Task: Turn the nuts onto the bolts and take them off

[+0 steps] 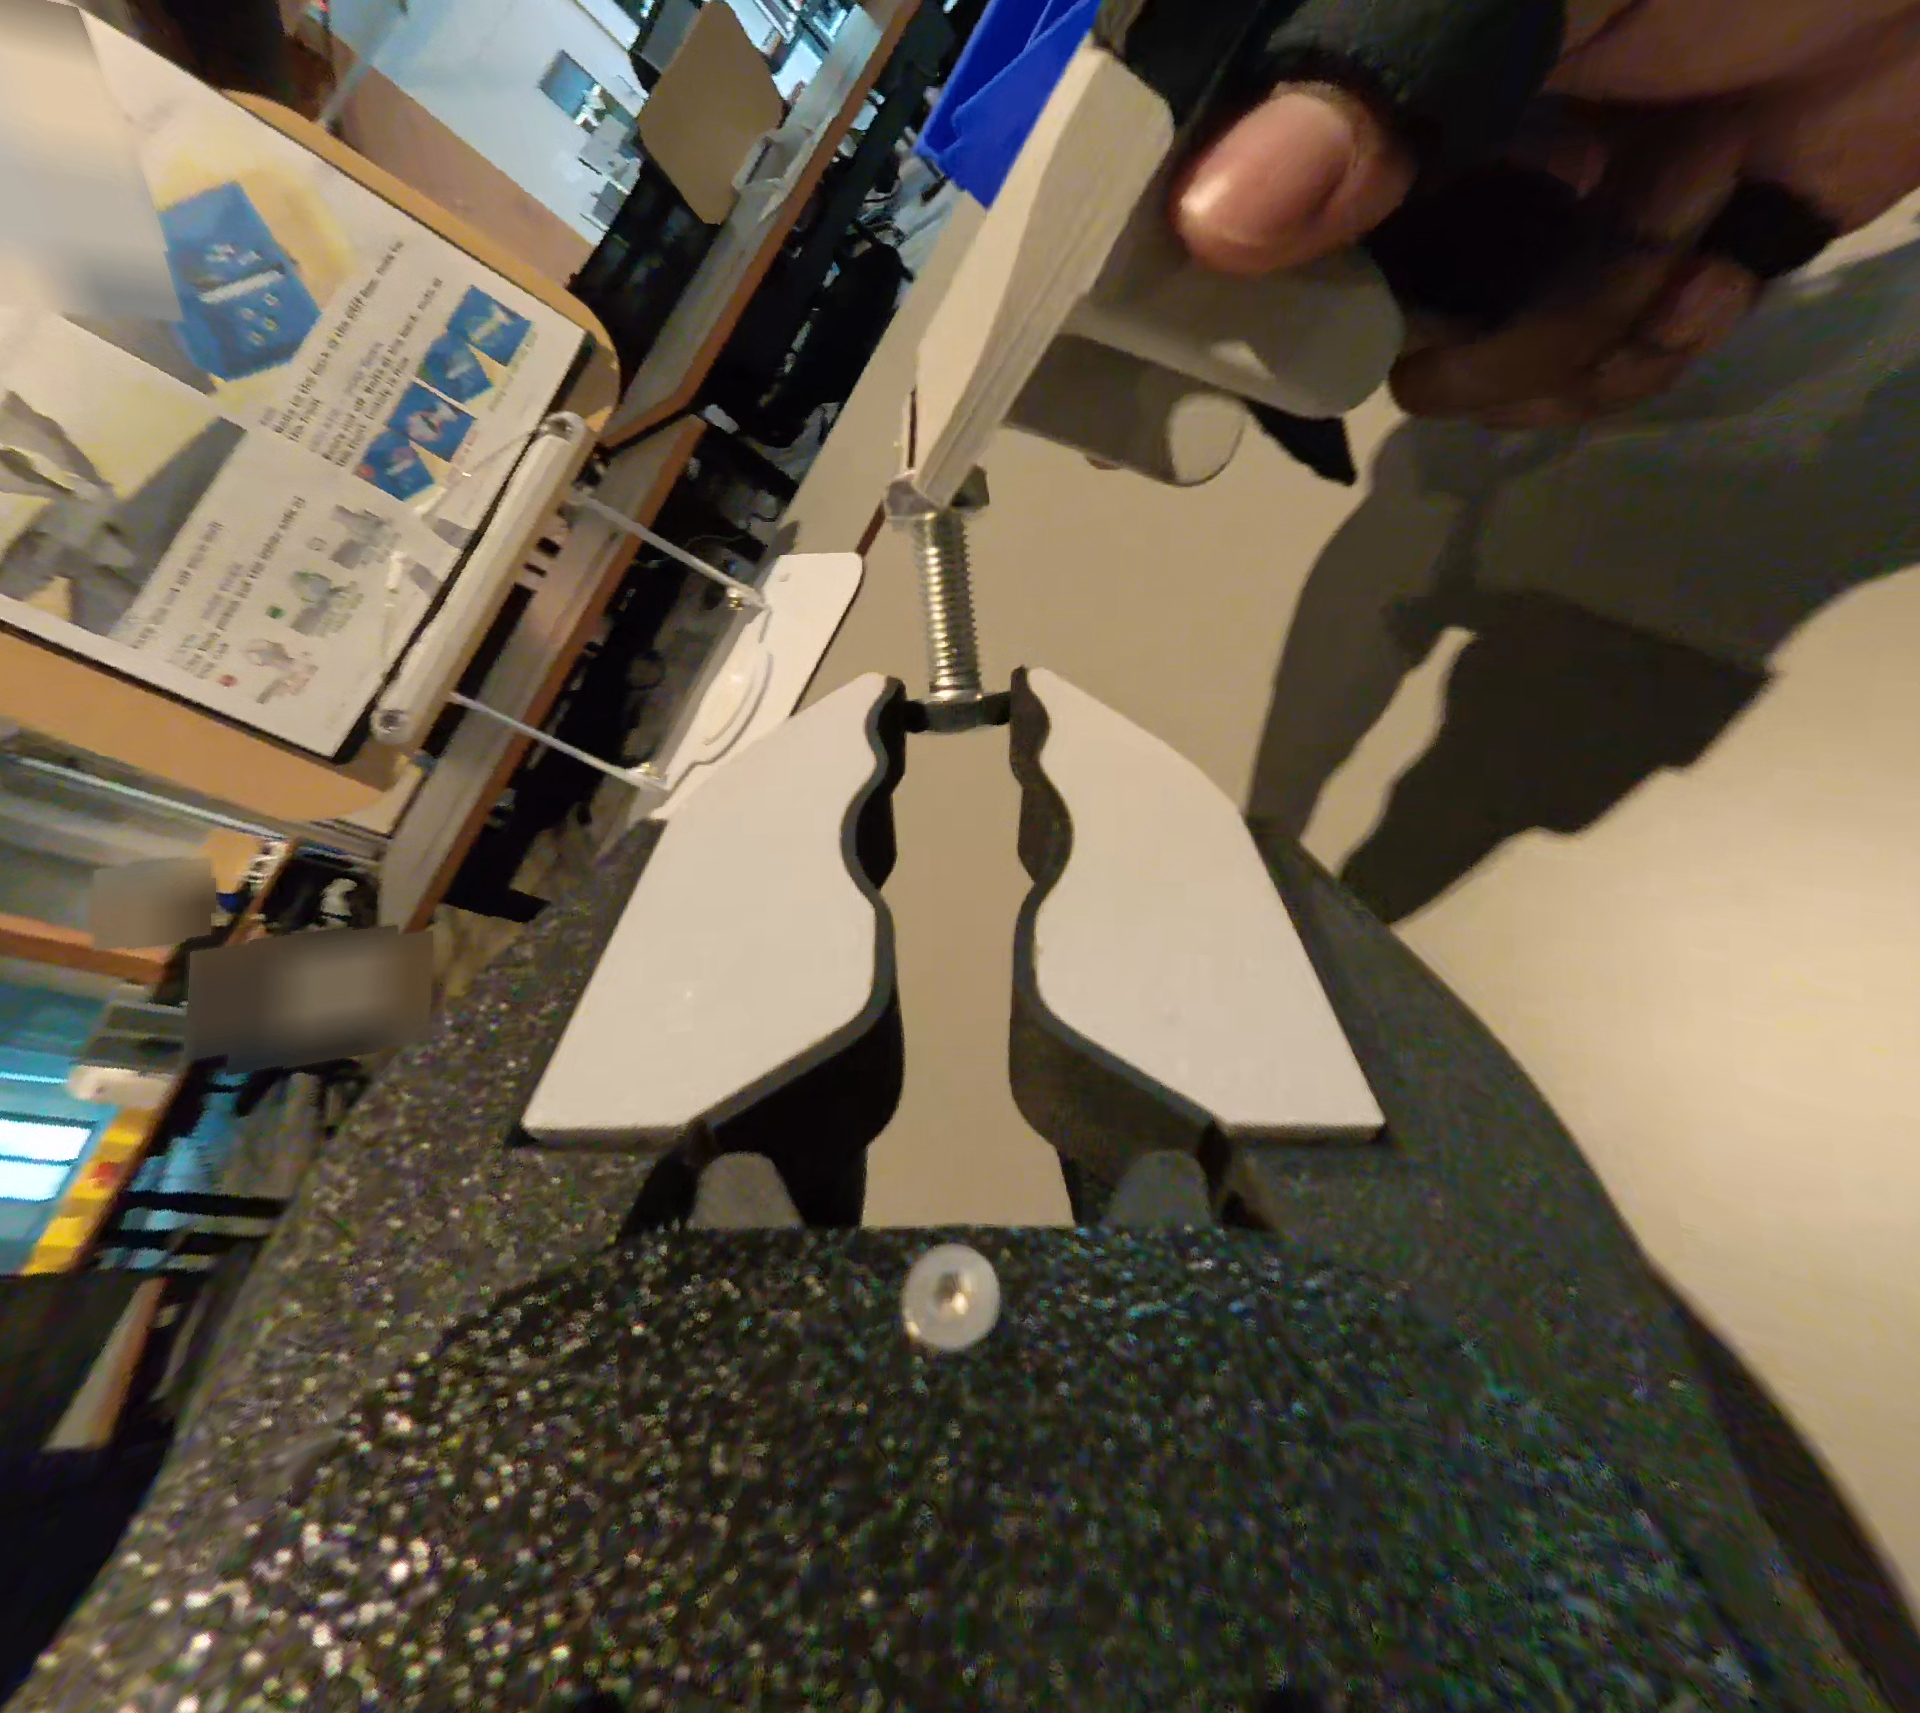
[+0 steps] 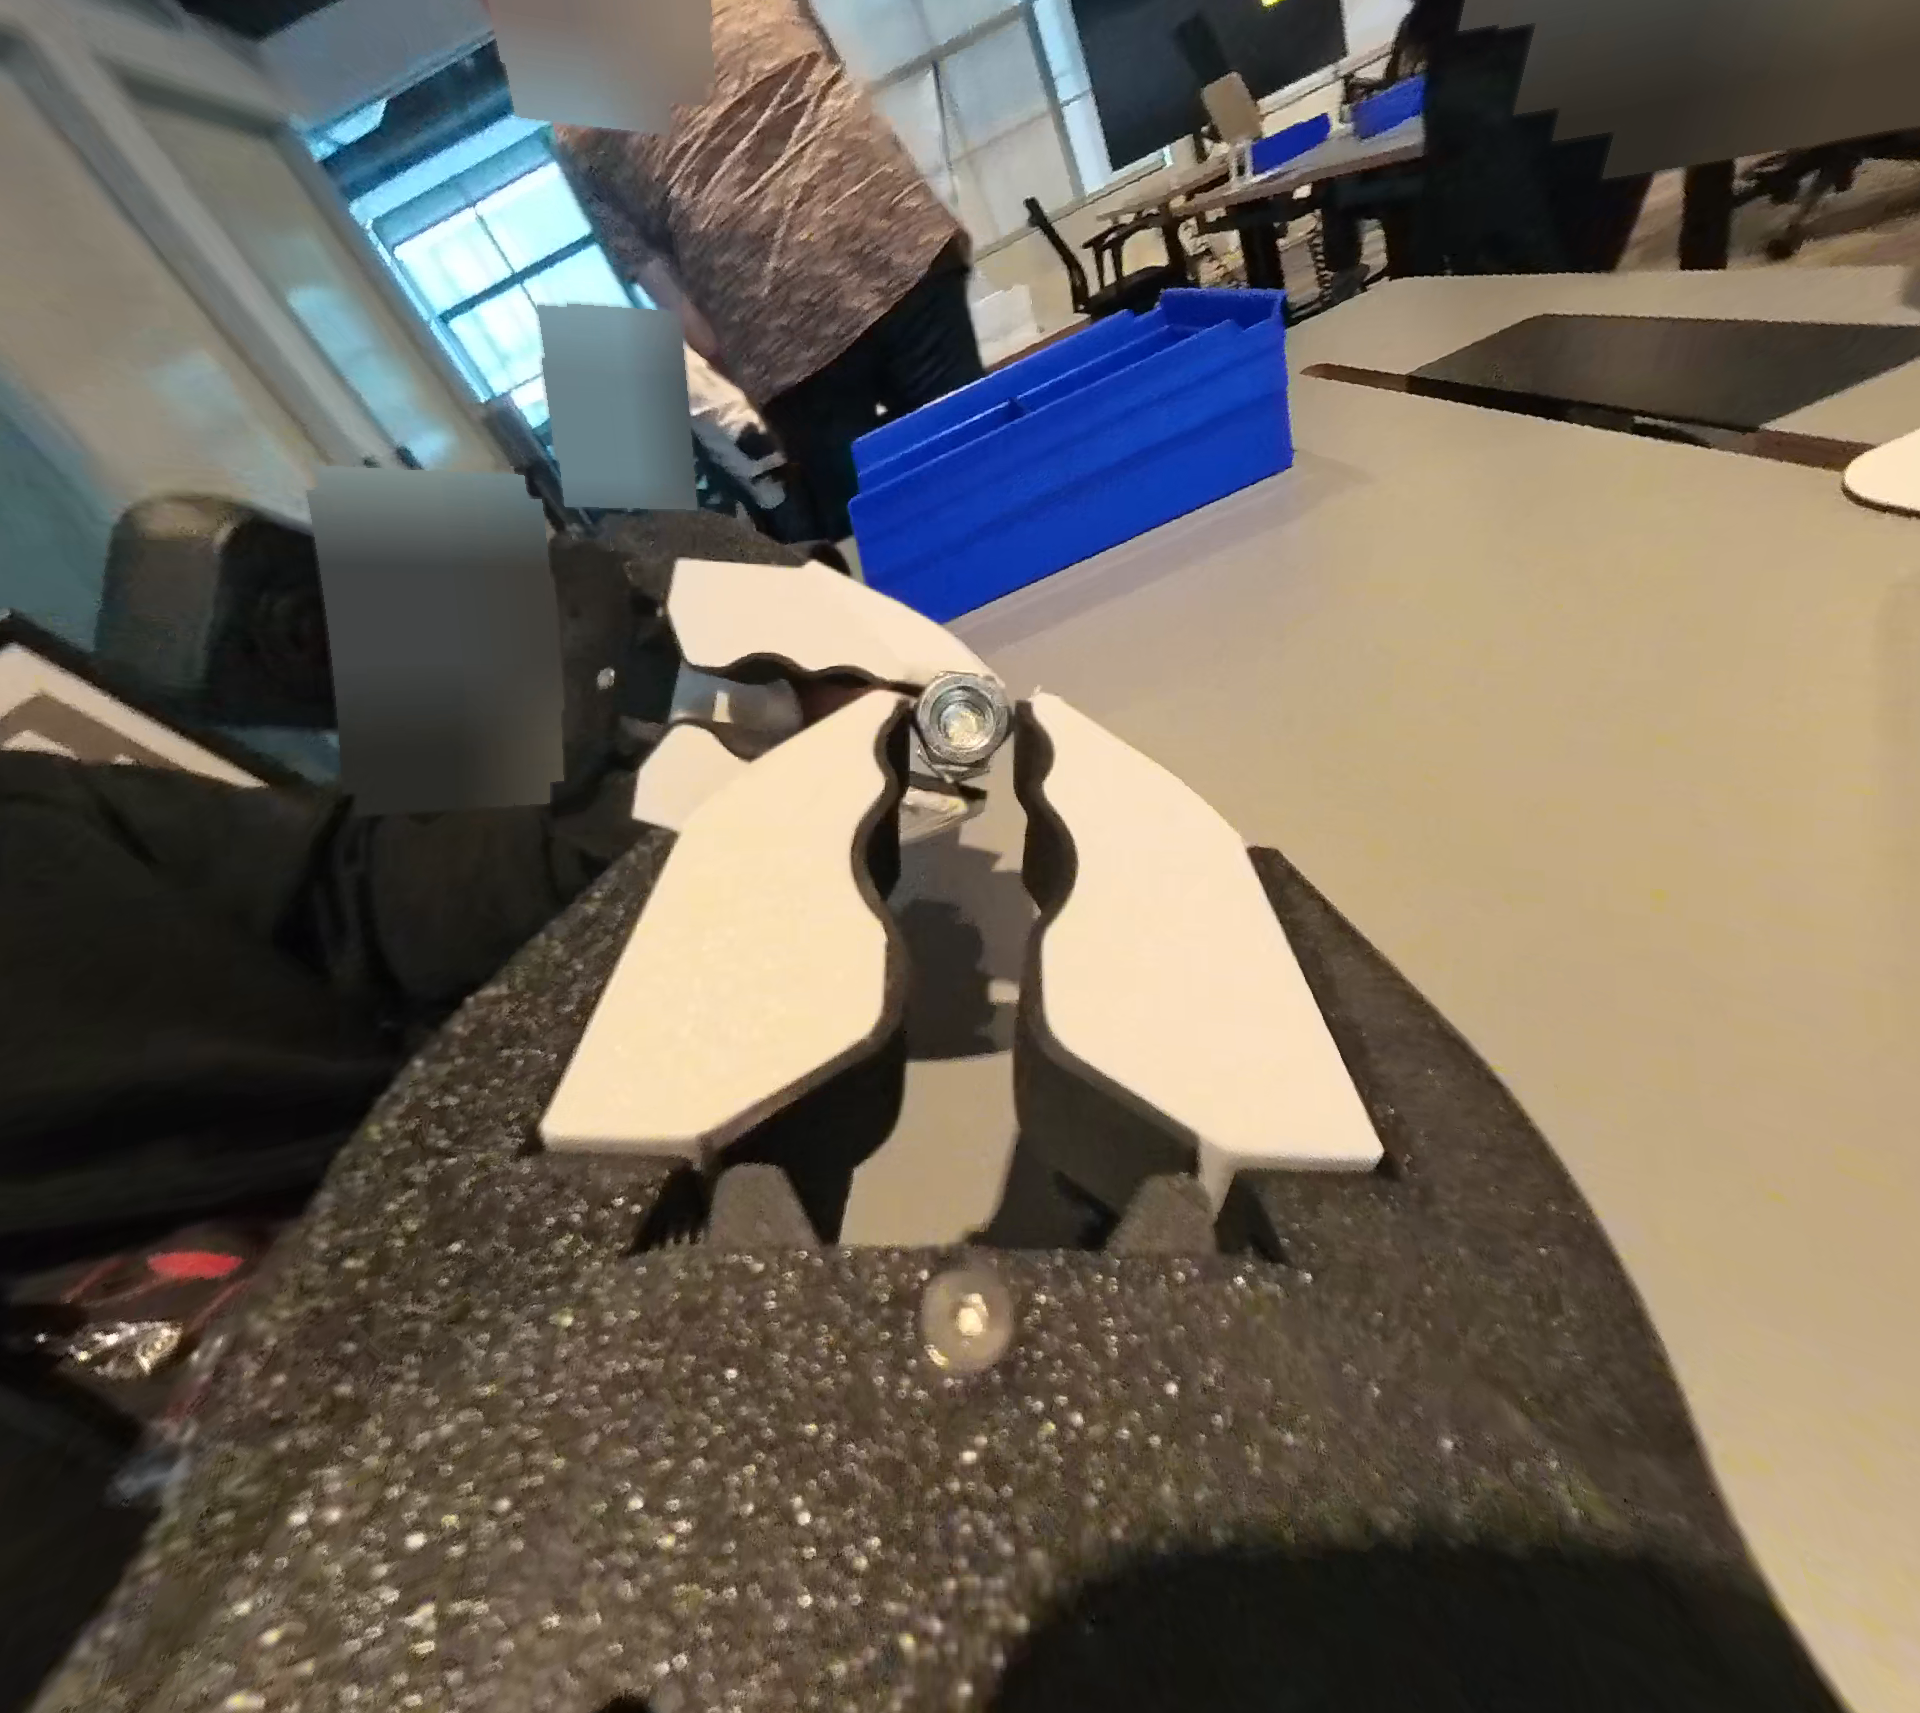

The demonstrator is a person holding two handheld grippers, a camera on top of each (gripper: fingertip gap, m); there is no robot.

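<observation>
In the left wrist view my left gripper [image 1: 958, 699] is shut on the head end of a silver threaded bolt [image 1: 949, 605], which sticks out forward from the fingertips. At the bolt's far end sits a silver nut [image 1: 928, 496], held between the white fingers of my right gripper, which comes in from the upper right in a gloved hand [image 1: 1455, 136]. In the right wrist view my right gripper [image 2: 958, 721] is shut on the hex nut [image 2: 958, 723], seen end-on with the bolt's tip in its hole. The left gripper's white fingers [image 2: 790, 635] reach in from the left behind it.
A blue plastic bin [image 2: 1081, 458] stands on the grey table [image 2: 1455, 728] behind the grippers. A dark mat [image 2: 1662, 375] lies at the far right. An instruction sheet on a stand [image 1: 312, 458] is at the left. A person [image 2: 769, 209] stands behind the table. The tips of both grippers are at nearly the same place.
</observation>
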